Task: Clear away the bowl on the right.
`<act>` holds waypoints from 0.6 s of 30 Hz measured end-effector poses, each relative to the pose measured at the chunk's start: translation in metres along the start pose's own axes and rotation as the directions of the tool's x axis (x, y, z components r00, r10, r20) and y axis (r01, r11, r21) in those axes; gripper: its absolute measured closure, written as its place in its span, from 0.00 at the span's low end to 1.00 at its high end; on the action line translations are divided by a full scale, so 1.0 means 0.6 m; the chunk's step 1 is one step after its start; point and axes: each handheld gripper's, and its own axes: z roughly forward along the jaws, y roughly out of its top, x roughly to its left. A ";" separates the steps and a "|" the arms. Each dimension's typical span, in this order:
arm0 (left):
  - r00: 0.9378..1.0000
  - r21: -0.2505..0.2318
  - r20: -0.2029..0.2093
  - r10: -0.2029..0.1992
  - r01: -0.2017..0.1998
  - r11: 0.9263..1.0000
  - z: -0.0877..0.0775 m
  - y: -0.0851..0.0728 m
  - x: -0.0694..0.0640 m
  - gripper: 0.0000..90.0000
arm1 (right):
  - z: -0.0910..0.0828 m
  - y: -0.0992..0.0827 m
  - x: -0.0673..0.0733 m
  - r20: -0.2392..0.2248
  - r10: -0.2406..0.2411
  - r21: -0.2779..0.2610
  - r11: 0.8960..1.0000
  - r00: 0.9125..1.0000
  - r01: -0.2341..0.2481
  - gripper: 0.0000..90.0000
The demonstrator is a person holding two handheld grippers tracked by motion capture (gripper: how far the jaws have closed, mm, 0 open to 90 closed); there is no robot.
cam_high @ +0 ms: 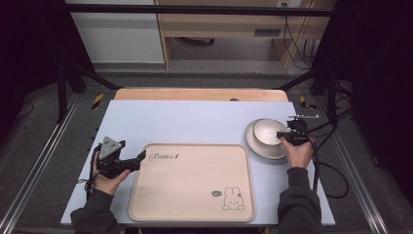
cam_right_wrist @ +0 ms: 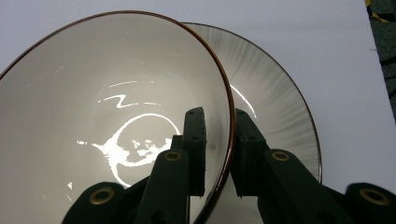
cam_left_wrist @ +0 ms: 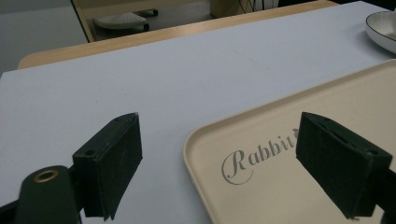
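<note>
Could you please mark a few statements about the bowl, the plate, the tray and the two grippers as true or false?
1. The right gripper is shut on the rim of the bowl. True.
2. The bowl stands on the tray. False: it sits on the plate, to the right of the tray.
3. The left gripper is open and holds nothing. True.
4. The tray carries several dishes. False: nothing lies on it; it bears a printed rabbit and lettering.
5. The left gripper is closed on the tray's edge. False: its jaws stand apart by the tray's left corner.
</note>
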 end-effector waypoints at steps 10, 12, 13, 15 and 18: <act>1.000 0.005 -0.001 0.000 0.000 1.000 0.001 0.000 0.000 0.16 | 0.003 0.002 -0.003 0.004 0.035 0.007 0.999 0.999 -0.035 0.90; 1.000 0.007 0.000 0.002 -0.002 1.000 0.002 -0.001 0.000 0.16 | 0.003 0.002 -0.003 0.005 0.044 0.009 0.999 0.999 -0.044 0.91; 1.000 0.006 0.000 0.002 -0.002 1.000 0.002 -0.001 -0.001 0.16 | 0.004 0.003 -0.003 0.004 0.047 0.007 0.999 0.999 -0.047 0.91; 1.000 0.006 0.000 0.002 -0.002 1.000 0.002 0.000 0.000 0.16 | 0.004 0.003 -0.003 0.004 0.057 0.007 0.998 0.998 -0.057 0.91; 1.000 0.005 0.001 -0.002 0.002 1.000 0.002 -0.001 0.000 0.16 | 0.003 0.004 -0.002 -0.001 0.076 0.005 0.997 0.997 -0.076 0.92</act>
